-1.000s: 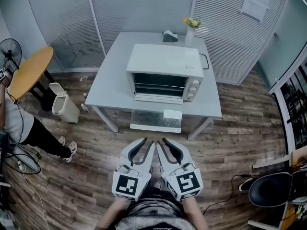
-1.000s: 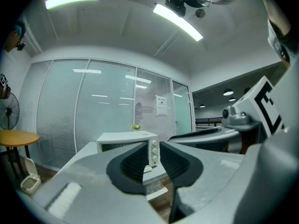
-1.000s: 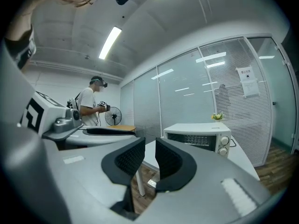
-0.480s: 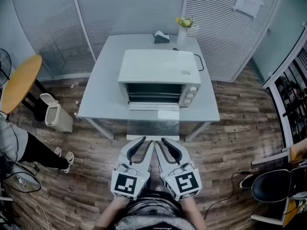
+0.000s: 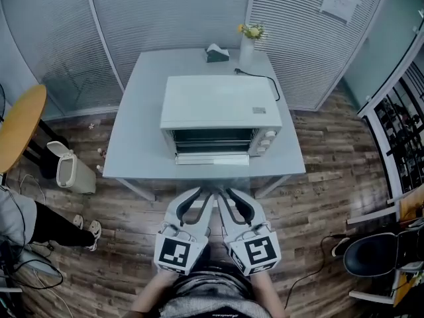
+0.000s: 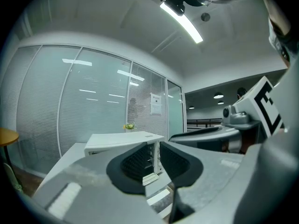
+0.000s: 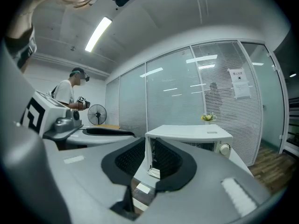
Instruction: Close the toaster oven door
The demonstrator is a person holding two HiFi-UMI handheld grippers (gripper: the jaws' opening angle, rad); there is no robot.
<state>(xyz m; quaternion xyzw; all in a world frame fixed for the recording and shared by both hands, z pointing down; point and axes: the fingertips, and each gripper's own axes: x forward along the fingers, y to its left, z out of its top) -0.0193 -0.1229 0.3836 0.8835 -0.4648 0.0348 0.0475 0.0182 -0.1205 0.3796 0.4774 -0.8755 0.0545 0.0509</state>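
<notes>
A white toaster oven [image 5: 218,108] stands on a pale grey table [image 5: 136,138], its dark cavity facing me. Its glass door [image 5: 212,167] hangs open, folded down over the table's front edge. In the head view my left gripper [image 5: 201,196] and right gripper [image 5: 226,195] are side by side just short of that door, pointing at it. Both are open with a narrow gap and nothing between the pads. The left gripper view shows the oven [image 6: 122,142] beyond the left gripper [image 6: 156,158]. The right gripper view shows the oven [image 7: 196,135] past the right gripper [image 7: 150,160].
A vase of yellow flowers [image 5: 248,40] and a tissue box [image 5: 216,53] stand at the table's far edge. A waste bin [image 5: 69,171], a round wooden table [image 5: 16,130] and a person's legs [image 5: 48,222] are to the left. A black chair [image 5: 381,257] is at the right.
Both grippers and the view have moved closer to the table. The oven now sits nearer and more centred, and the open door lies just ahead of the fingertips.
</notes>
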